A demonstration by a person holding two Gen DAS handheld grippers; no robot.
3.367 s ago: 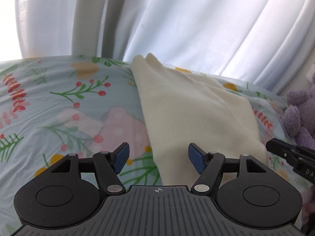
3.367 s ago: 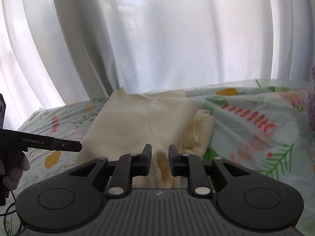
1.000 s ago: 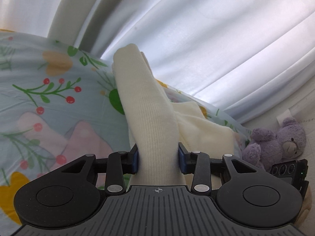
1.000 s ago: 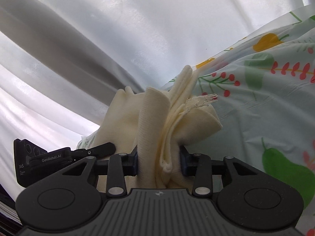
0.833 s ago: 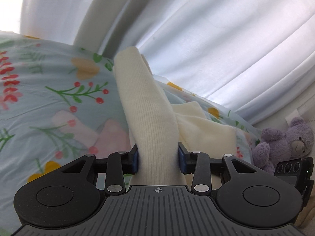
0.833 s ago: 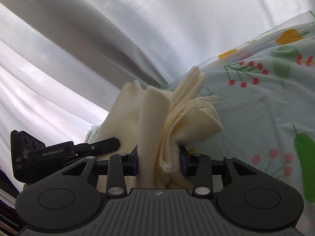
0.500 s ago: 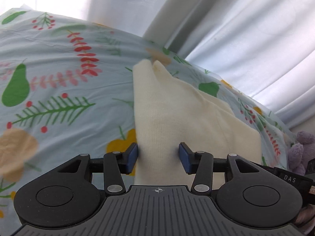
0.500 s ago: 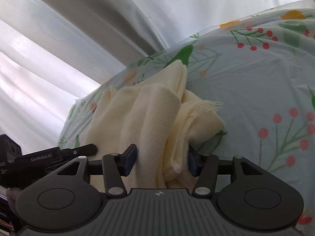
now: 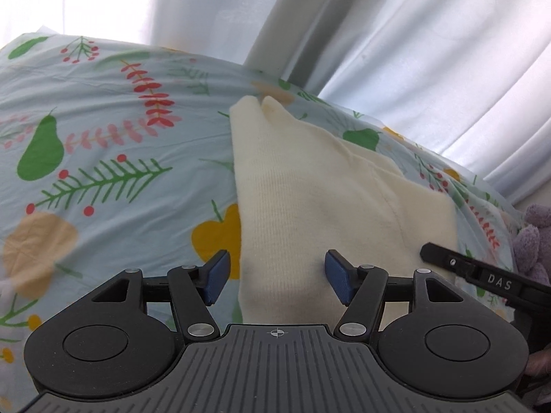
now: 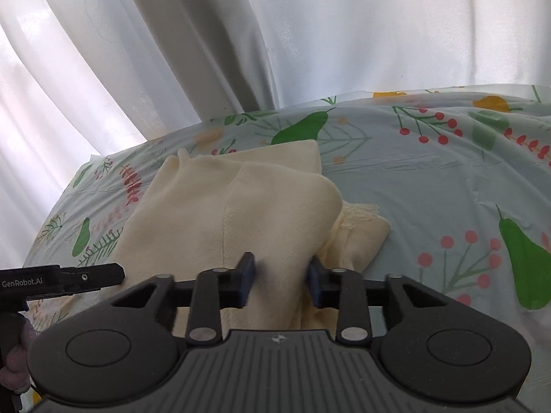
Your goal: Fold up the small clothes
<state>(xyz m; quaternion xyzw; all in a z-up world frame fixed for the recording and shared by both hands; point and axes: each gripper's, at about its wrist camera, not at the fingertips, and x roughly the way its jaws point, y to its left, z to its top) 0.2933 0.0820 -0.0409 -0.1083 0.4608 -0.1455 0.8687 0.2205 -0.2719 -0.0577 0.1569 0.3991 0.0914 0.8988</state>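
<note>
I have the cream knit garment (image 9: 330, 189) lying folded on the floral bedsheet (image 9: 103, 130), its near edge right under both tools and its far corners pointing toward the white curtain (image 10: 310, 34). My left gripper (image 9: 275, 277) has its blue pads spread and opening, clear of the cloth on either side, so that edge is let go and lies flat between them. My right gripper (image 10: 279, 280) is closing, with a raised fold of the same garment between its pads; the motion blur keeps me from telling whether they press the cloth yet. I judge the step in hand to be setting down this fold and tidying it. To do it well I would lift my left tool straight back so it does not drag the knit, and keep the right one low so any pinch takes only the top layer. The frayed layer (image 10: 361, 227) sticking out at the right looks uneven; I would want it tucked in line before the next fold, since soft knit slumps and slides readily over the smooth sheet.
</note>
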